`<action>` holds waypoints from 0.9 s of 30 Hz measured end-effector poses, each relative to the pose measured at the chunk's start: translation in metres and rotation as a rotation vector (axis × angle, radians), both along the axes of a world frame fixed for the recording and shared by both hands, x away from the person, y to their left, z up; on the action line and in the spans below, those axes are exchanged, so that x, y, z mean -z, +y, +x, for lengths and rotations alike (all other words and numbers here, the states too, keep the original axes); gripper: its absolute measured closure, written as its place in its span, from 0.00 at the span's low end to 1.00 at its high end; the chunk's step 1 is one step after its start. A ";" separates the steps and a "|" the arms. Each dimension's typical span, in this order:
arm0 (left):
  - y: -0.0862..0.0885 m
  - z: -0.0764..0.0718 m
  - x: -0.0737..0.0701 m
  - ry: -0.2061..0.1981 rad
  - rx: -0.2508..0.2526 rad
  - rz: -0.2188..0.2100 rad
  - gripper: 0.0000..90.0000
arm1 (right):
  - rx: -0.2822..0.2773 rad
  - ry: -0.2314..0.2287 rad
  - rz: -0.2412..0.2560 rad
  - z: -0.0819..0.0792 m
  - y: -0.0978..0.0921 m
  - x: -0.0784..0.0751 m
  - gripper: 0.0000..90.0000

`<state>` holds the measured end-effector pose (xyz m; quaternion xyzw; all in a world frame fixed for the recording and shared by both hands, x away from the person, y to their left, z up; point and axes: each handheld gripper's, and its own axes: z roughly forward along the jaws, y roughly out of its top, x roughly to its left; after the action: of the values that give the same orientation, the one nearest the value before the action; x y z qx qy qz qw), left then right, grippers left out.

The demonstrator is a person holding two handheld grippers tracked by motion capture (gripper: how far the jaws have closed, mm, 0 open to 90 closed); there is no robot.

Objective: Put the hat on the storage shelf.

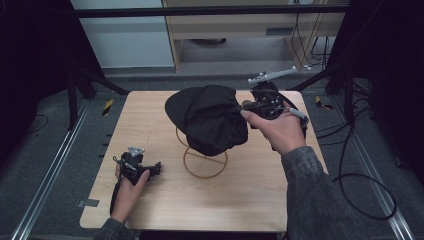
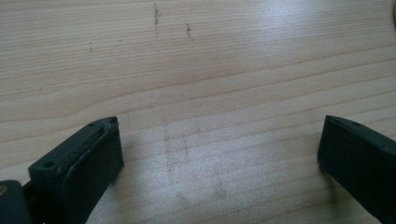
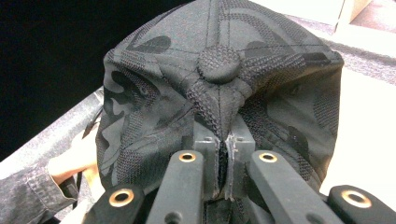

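Cap in right gripper

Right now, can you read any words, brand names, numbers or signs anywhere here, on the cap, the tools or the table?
None can be read.
The cap: camouflage pattern and a top button, no logo or lettering in view.
The hand-held gripper pinching it: bare screws and holes, no label.
The table: wood grain and faint scuff marks, no writing.
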<state>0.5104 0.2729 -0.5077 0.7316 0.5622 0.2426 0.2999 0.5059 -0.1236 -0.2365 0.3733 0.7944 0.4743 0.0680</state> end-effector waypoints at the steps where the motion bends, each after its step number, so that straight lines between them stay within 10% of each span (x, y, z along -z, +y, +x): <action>1: 0.000 0.000 0.000 0.000 0.000 0.000 0.00 | 0.000 -0.001 0.001 0.000 0.001 0.000 0.96; 27: 0.000 0.000 0.000 0.001 0.003 0.001 0.00 | -0.012 0.014 -0.054 0.007 0.021 0.021 0.93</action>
<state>0.5102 0.2726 -0.5075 0.7327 0.5612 0.2420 0.2994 0.5128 -0.1026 -0.2580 0.3700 0.8095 0.4505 0.0698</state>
